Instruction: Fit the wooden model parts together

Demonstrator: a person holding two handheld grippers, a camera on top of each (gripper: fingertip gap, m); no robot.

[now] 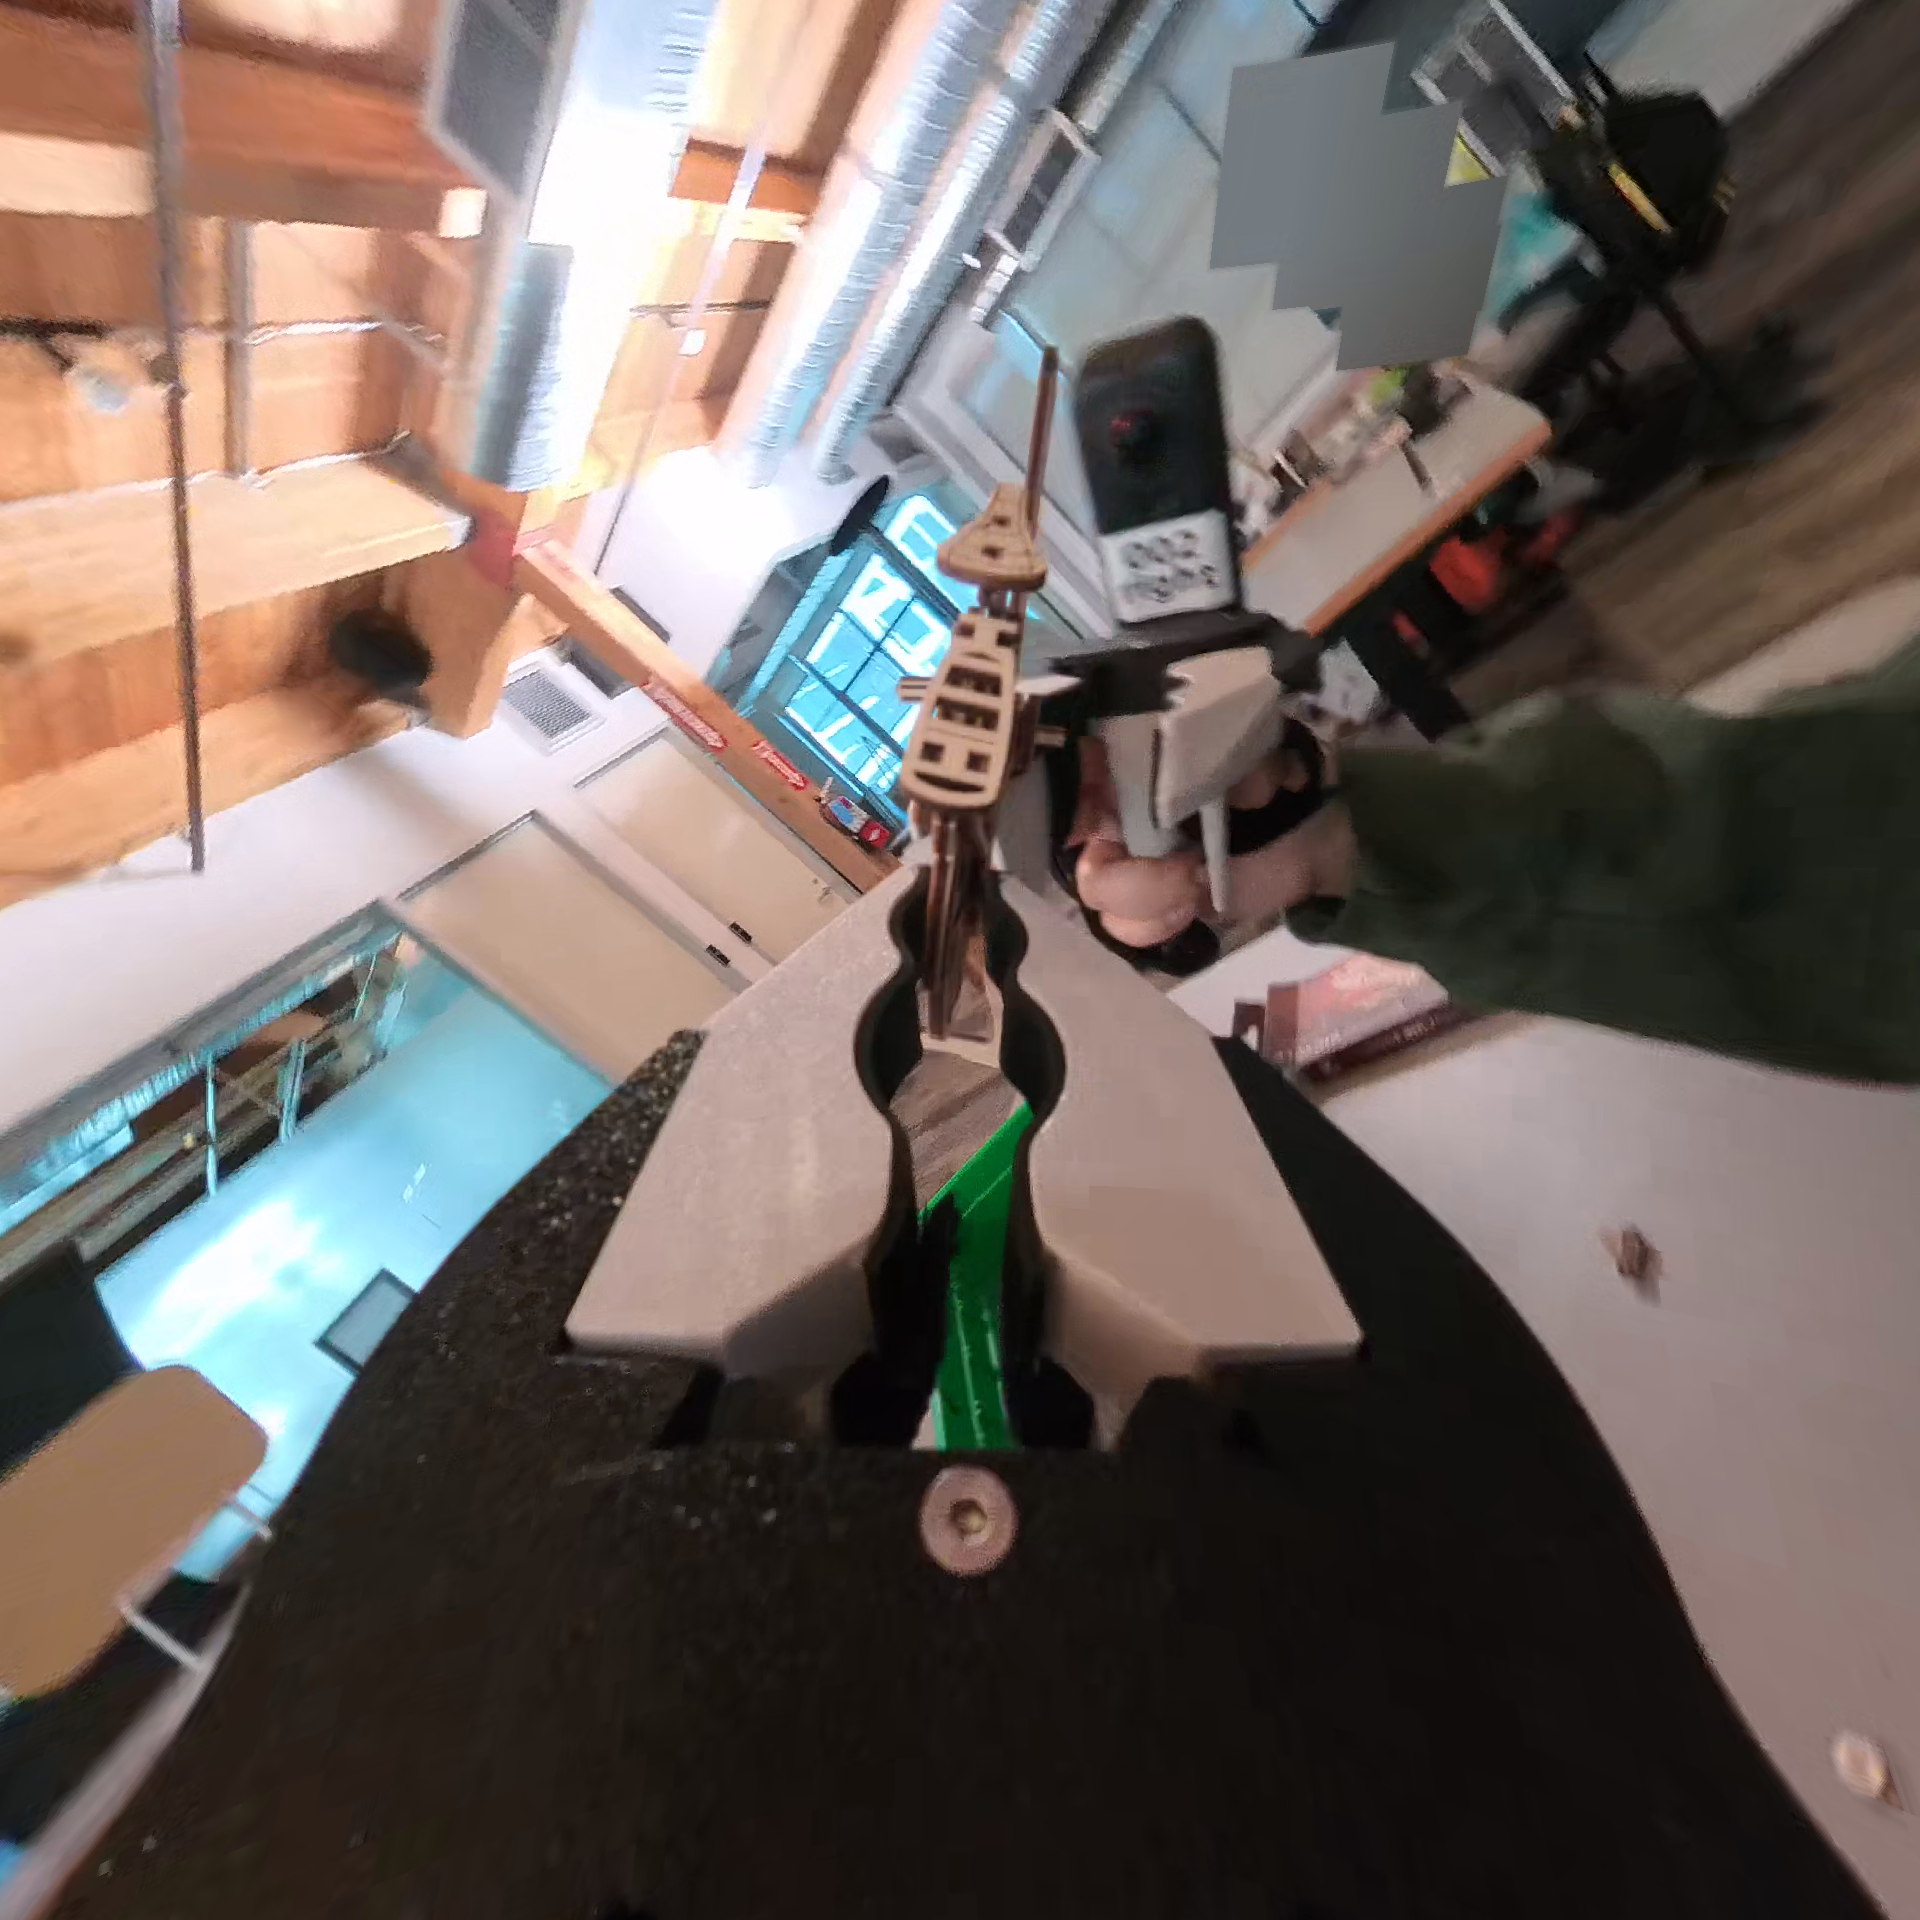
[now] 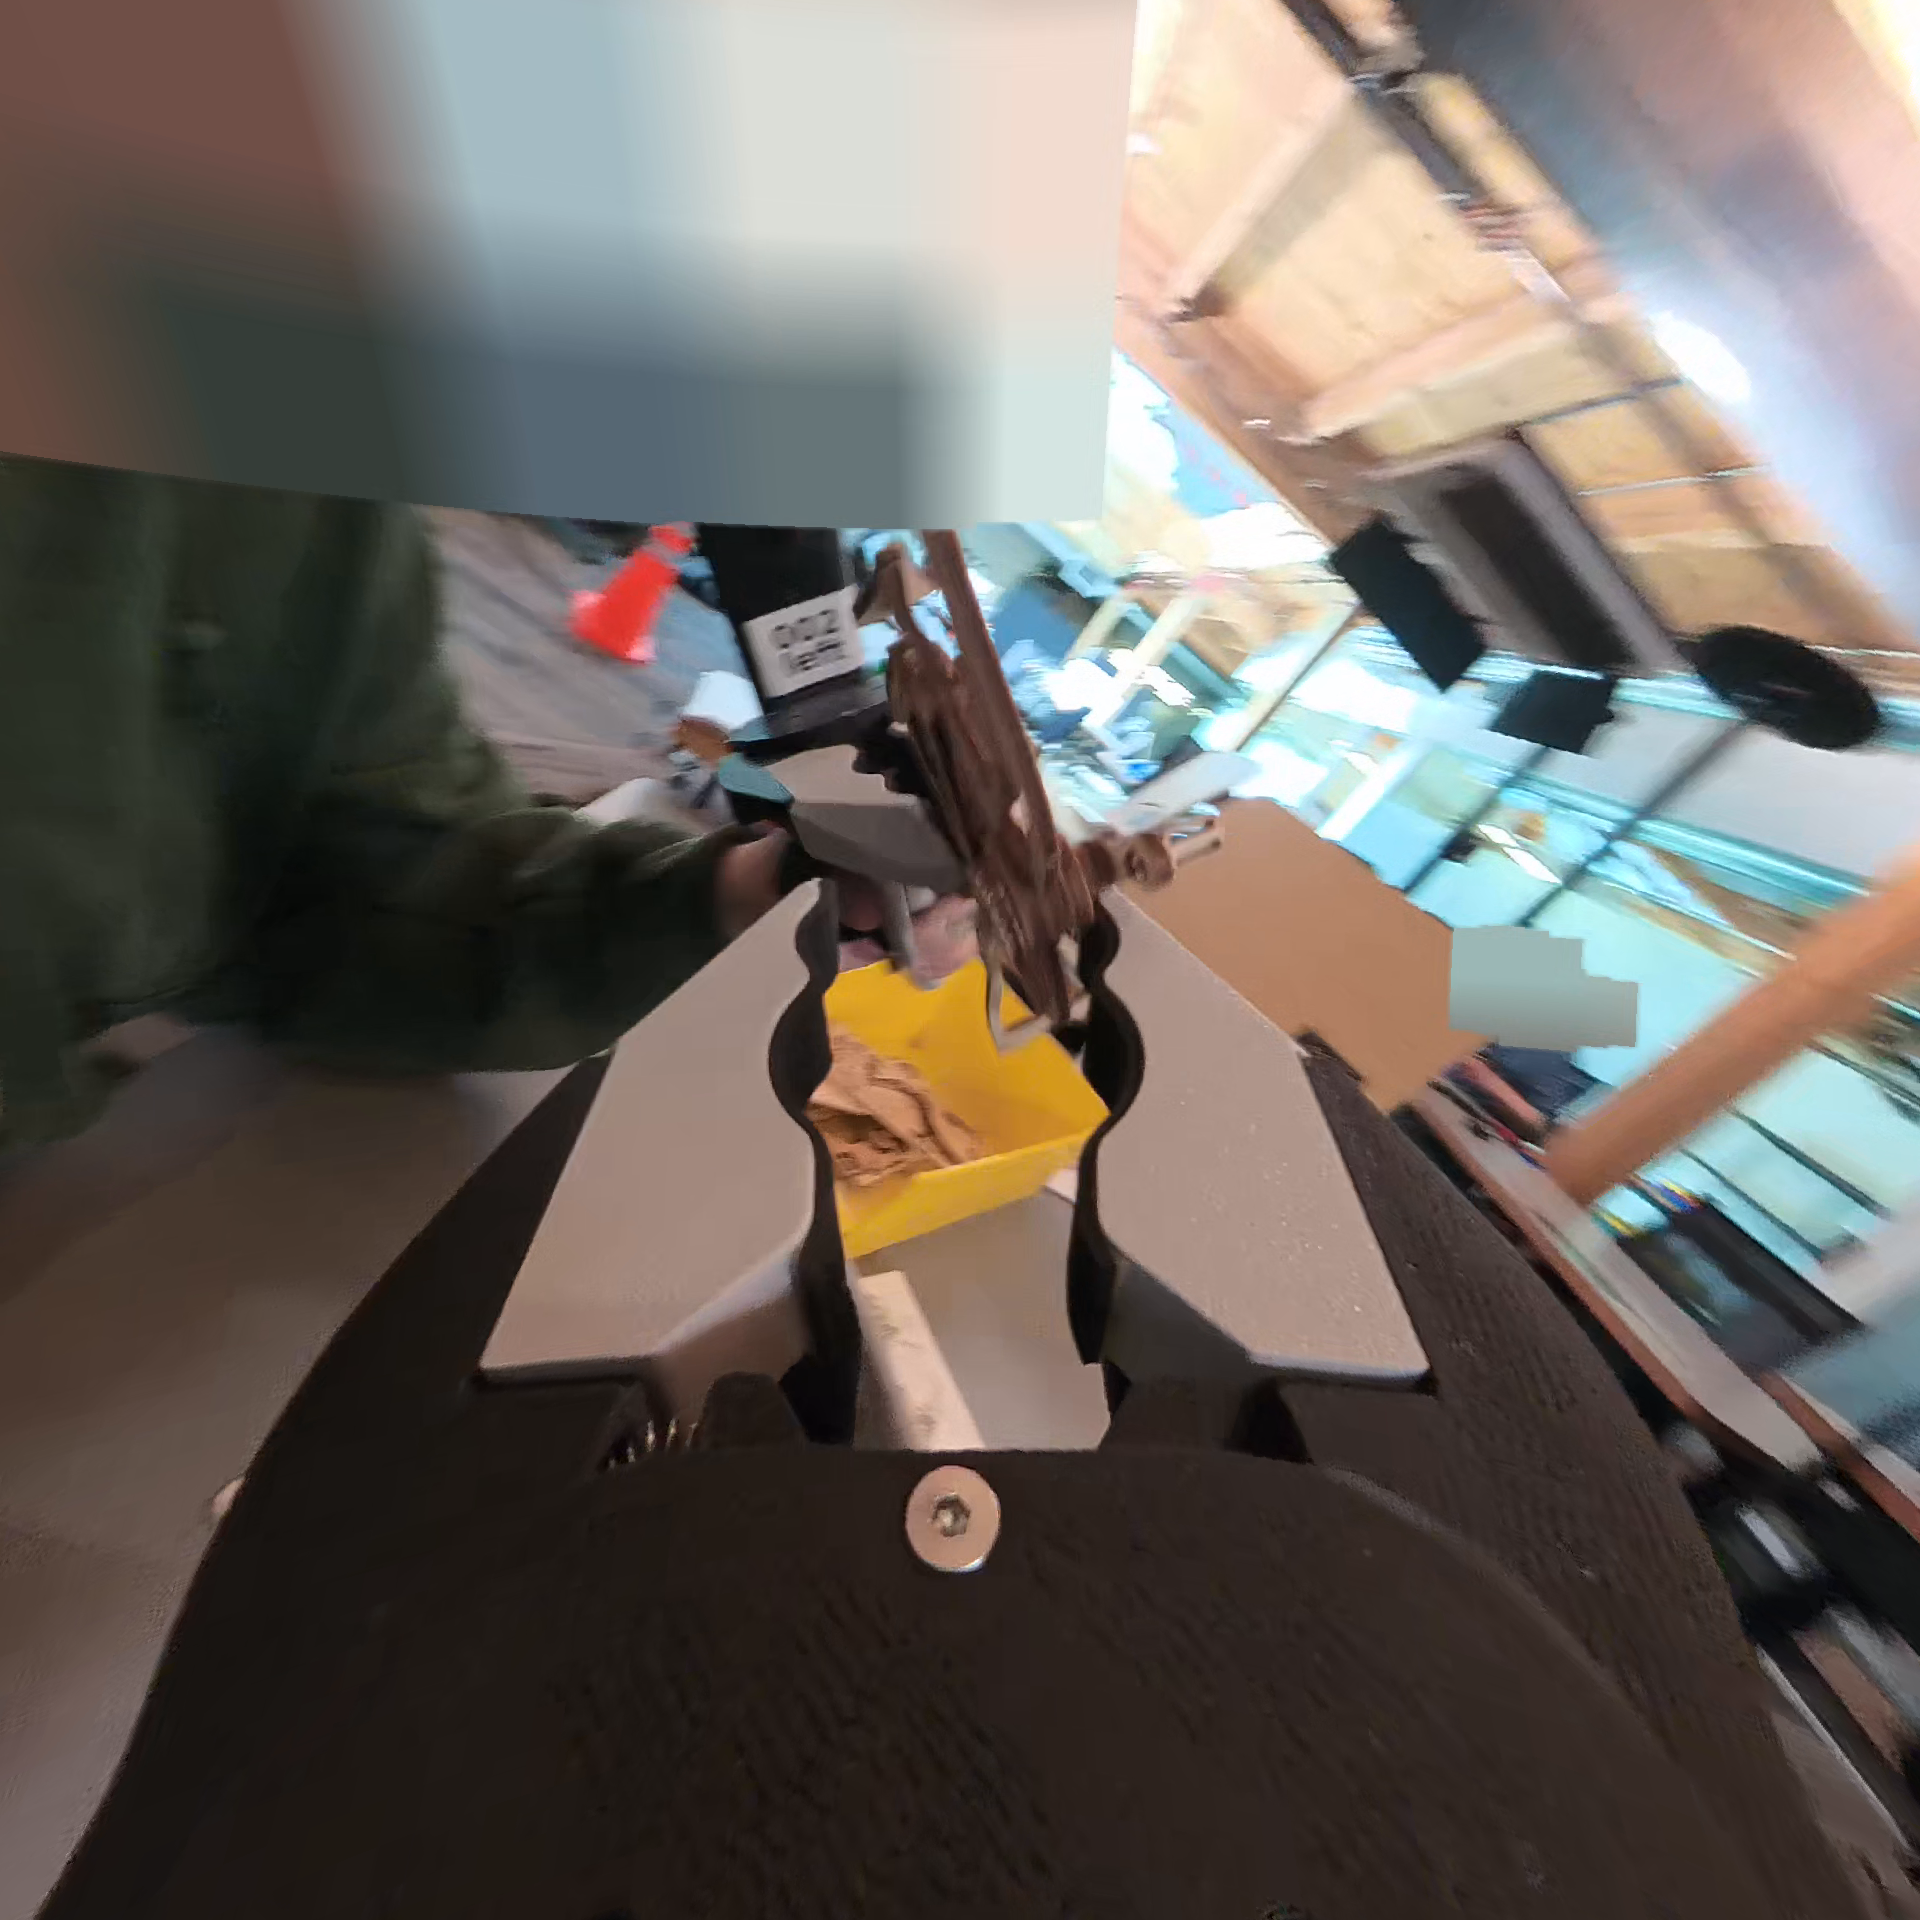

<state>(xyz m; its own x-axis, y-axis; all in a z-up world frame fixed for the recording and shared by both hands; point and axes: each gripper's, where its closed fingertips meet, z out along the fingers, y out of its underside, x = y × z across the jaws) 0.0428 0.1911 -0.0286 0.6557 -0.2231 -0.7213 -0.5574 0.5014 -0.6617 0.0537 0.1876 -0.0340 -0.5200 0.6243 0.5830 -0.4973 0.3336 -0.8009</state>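
Note:
My left gripper (image 1: 956,904) is shut on the lower end of a wooden model (image 1: 971,717), a slotted, laser-cut assembly with a thin mast, held up in the air. My right gripper (image 1: 1060,691) comes at the model's middle from the right, held by a hand in a green sleeve. In the right wrist view the model (image 2: 987,821) stands between my right gripper's (image 2: 961,914) parted fingertips, close to the right finger and apart from the left one. The left gripper's grey fingers (image 2: 873,831) clamp the model from the left.
A yellow bin (image 2: 935,1205) holding loose wooden pieces (image 2: 883,1122) sits on the pale table below the grippers. A small wooden scrap (image 1: 1631,1252) and a dark red box (image 1: 1361,1008) lie on the table. A green strip (image 1: 977,1247) shows below the left fingers. My left and right fingertips are right by each other.

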